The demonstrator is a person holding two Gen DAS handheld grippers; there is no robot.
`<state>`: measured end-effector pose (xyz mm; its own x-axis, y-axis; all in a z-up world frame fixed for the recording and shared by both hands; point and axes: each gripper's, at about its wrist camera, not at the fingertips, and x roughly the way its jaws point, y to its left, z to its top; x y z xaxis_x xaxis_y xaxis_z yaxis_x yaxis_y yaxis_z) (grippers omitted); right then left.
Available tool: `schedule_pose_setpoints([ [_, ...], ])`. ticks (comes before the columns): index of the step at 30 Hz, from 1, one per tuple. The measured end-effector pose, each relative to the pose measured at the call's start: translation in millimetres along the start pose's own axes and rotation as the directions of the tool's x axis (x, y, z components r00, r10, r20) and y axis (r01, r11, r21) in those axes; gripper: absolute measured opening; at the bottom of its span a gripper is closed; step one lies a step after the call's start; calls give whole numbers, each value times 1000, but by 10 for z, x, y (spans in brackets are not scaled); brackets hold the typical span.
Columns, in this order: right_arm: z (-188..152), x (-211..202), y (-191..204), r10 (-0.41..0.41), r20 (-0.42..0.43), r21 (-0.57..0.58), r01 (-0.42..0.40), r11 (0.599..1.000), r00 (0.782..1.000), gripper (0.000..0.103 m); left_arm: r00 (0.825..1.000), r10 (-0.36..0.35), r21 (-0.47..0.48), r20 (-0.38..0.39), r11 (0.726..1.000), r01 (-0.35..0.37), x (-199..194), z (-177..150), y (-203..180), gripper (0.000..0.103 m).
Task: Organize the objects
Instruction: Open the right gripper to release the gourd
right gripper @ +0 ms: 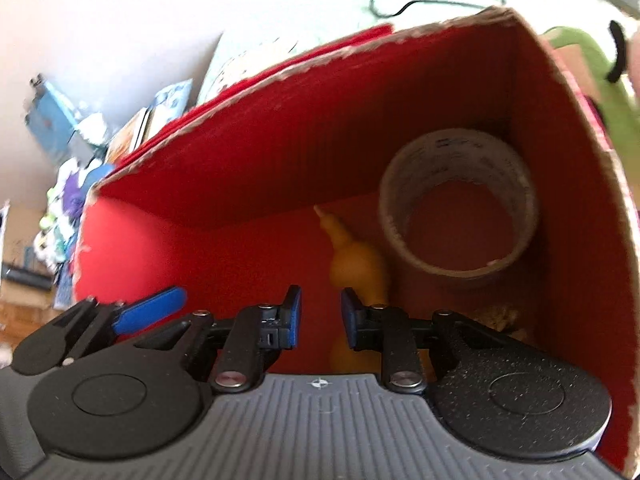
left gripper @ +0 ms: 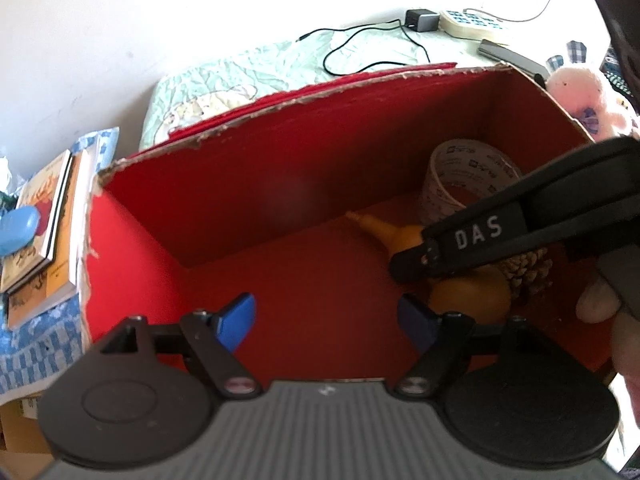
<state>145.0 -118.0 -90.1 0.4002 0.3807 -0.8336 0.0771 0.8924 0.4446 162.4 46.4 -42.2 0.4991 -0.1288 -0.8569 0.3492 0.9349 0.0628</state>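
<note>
An orange rubber squeeze bulb with a tapered nozzle (right gripper: pixel 356 256) is seen lying on the floor of the red cardboard box (left gripper: pixel 280 168), its long axis running from the near wall towards the far wall, nozzle pointing away and slightly left. A roll of printed tape (right gripper: pixel 460 204) stands just beside it in the far right corner. The left gripper (left gripper: pixel 326 320) is held wide apart, empty. The right gripper (right gripper: pixel 320 316) is narrowly parted above the bulb, gripping nothing.

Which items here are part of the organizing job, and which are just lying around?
In play: red box, tape roll, yellow rubber bulb, pinecone, left gripper, right gripper.

Lying about: books, charger and cable, plush toy.
</note>
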Motion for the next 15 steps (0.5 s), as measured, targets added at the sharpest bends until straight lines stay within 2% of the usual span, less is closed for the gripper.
schedule_pose_setpoints([
  [4, -47, -60, 0, -35, 52, 10, 34, 999, 998, 25, 1000, 24, 17, 14, 1000, -24, -11, -10, -32, 83],
  [7, -54, -70, -28, -16, 48, 19, 15, 1000, 999, 25, 999, 48, 33, 11, 998, -48, -13, -17, -71, 83],
  [12, -12, -37, -35, 20, 26, 27, -21, 999, 999, 25, 1000, 16, 15, -1, 1000, -16, -31, -19, -45, 83],
  [15, -15, -46, -53, 32, 24, 30, -33, 999, 999, 25, 1000, 26, 14, 2, 1000, -26, -30, -23, -54, 84],
])
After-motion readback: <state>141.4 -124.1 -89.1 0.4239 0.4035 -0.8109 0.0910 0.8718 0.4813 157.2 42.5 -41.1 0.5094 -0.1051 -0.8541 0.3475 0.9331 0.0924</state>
